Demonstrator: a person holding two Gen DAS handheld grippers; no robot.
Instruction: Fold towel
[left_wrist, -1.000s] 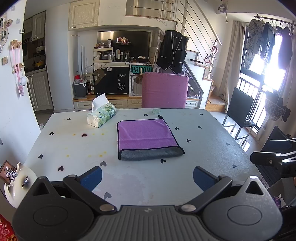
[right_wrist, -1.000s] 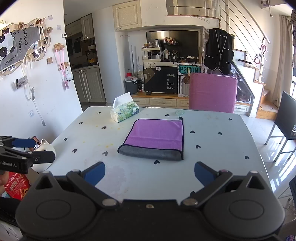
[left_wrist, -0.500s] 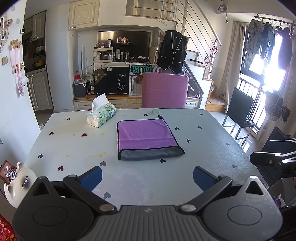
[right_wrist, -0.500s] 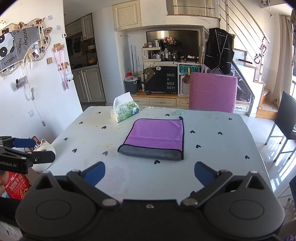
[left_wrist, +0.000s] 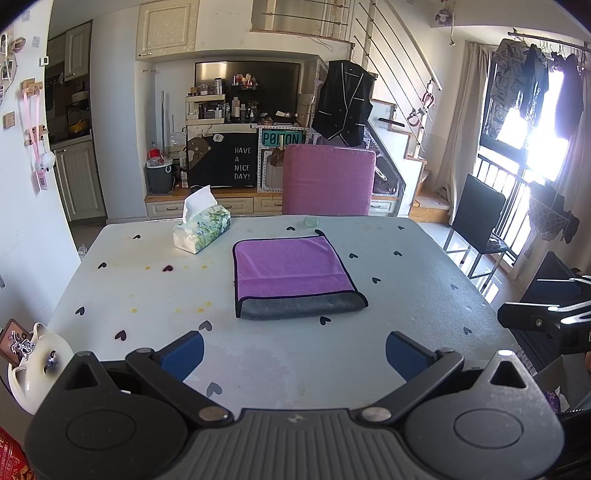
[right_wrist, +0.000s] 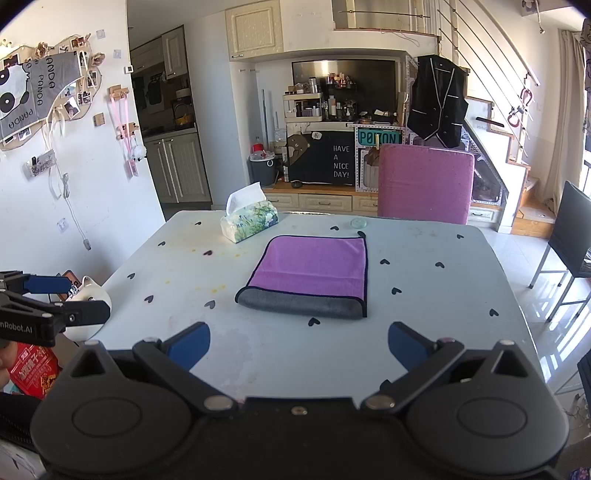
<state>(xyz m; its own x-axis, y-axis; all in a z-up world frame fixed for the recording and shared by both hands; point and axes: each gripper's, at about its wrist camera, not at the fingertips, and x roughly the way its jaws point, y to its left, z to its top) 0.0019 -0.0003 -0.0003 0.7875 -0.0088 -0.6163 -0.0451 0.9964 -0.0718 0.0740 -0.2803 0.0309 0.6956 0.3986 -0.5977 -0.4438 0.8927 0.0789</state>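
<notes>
Nothing shifted over the last second, suggesting a pause before any fresh fold: both claws, left (left_wrist: 294, 352) and right (right_wrist: 298, 345), spread wide and empty, near the bench (left_wrist: 406, 266) edge, well short of the purple towel (left_wrist: 291, 269) lying mid-bench, already doubled, grey underside showing along its near fold.

The folded towel (left_wrist: 291, 271) is soft matt cloth, purple with a fuzzy grey underside, lying on a smooth, faintly stained table (left_wrist: 406, 266), beside a glossy printed tissue box (left_wrist: 203, 232) with paper tissue, while both grippers' fingers (right_wrist: 186, 345) are matt black plastic with blue pads.
</notes>
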